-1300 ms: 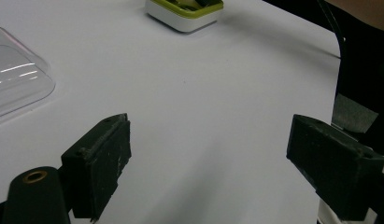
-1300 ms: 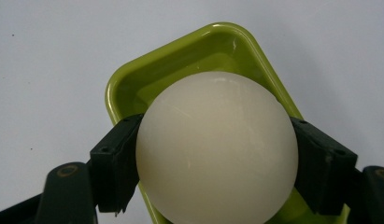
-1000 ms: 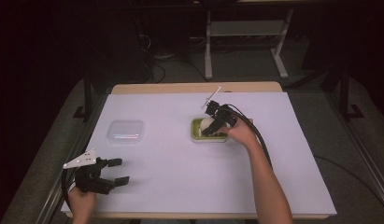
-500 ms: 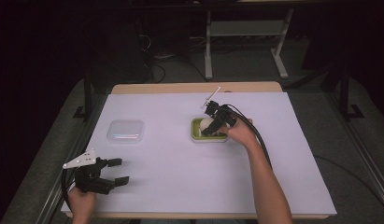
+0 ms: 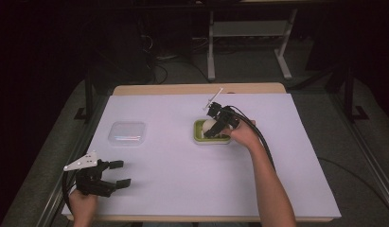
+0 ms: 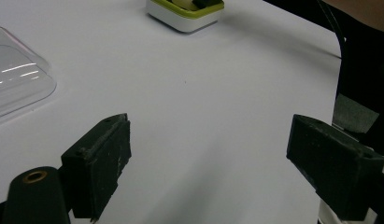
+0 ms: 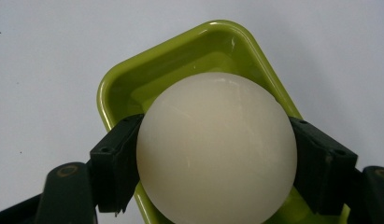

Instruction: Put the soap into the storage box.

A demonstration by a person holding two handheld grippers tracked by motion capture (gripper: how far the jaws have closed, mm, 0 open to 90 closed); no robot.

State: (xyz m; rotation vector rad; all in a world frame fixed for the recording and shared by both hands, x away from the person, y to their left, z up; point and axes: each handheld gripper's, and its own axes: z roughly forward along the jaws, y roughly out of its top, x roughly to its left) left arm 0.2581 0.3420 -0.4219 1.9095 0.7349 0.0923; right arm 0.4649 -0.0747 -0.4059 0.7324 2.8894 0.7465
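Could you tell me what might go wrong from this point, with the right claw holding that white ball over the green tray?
1. The right claw grips the smooth white ball only at its sides, so it could slip out and roll across the table.
2. The green tray looks light; a bump from the claw might shove or tip it.
3. The clear lid lies between the open left claw and the tray, so a careless reach could knock it.

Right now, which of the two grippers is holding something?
The right gripper: its fingers clamp a cream ball over the green tray. The left gripper is open, empty.
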